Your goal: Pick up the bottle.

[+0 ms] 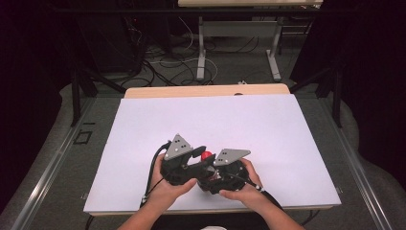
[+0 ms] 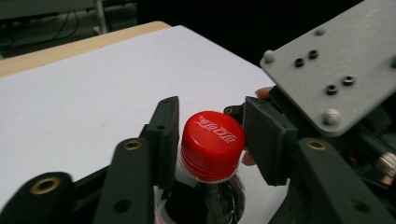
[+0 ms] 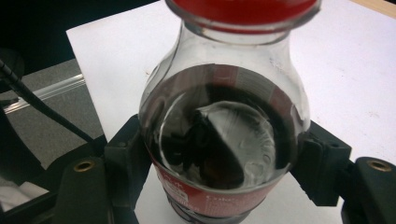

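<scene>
A cola bottle (image 3: 224, 130) with dark drink and a red cap (image 2: 212, 140) stands near the front of the white table (image 1: 215, 120). My right gripper (image 3: 224, 154) is shut on the bottle's body, one black pad on each side at the top of the label. My left gripper (image 2: 210, 126) is around the cap, with its pads (image 2: 168, 135) close on both sides but not clearly pressing, so it is open. In the high view the cap (image 1: 207, 155) shows red between the left gripper (image 1: 201, 154) and the right gripper (image 1: 210, 177), and both hands hide the bottle's body.
The right gripper's grey three-cornered plate (image 2: 336, 60) sits close to the left gripper's right jaw. A wooden table edge (image 1: 206, 90) runs along the back. Cables lie on the floor (image 1: 182, 62) beyond it, among desk legs.
</scene>
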Action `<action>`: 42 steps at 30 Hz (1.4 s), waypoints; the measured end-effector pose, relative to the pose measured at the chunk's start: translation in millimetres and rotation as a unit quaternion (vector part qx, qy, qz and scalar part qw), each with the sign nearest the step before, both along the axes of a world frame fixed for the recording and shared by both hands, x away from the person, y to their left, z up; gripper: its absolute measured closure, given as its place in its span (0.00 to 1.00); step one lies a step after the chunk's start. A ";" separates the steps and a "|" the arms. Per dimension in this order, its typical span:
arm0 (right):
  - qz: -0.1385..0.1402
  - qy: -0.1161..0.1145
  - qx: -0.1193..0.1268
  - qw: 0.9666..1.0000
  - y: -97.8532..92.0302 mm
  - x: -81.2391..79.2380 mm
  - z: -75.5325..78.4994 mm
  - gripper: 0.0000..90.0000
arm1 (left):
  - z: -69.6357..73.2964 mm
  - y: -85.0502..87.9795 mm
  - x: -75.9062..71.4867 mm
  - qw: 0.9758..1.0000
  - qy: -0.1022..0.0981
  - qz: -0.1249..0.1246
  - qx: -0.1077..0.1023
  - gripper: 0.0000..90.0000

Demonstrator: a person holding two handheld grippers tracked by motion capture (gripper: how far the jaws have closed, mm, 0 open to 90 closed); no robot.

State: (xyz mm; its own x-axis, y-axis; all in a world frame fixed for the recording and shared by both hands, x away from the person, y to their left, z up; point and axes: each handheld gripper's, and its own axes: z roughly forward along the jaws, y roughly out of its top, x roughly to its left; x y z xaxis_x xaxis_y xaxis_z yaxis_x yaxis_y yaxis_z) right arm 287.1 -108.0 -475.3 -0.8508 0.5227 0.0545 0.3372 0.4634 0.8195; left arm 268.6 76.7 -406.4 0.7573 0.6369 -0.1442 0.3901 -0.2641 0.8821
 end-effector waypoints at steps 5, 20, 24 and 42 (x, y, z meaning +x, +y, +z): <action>0.005 0.007 0.005 1.000 -1.4 0.8 1.0 0.33 | 4.9 12.2 4.4 0.999 -0.010 -0.049 -0.005 0.51; 0.028 0.008 0.004 1.000 4.1 -5.3 2.6 0.33 | -5.4 13.2 21.6 0.992 -0.007 -0.123 -0.027 0.68; 0.014 0.003 0.005 1.000 4.1 -4.7 1.9 0.33 | -5.1 7.5 14.9 0.997 -0.012 -0.077 -0.019 0.68; 0.032 0.001 0.007 0.999 1.5 -4.3 4.8 0.33 | 5.1 23.2 15.8 0.993 -0.007 -0.118 -0.010 0.58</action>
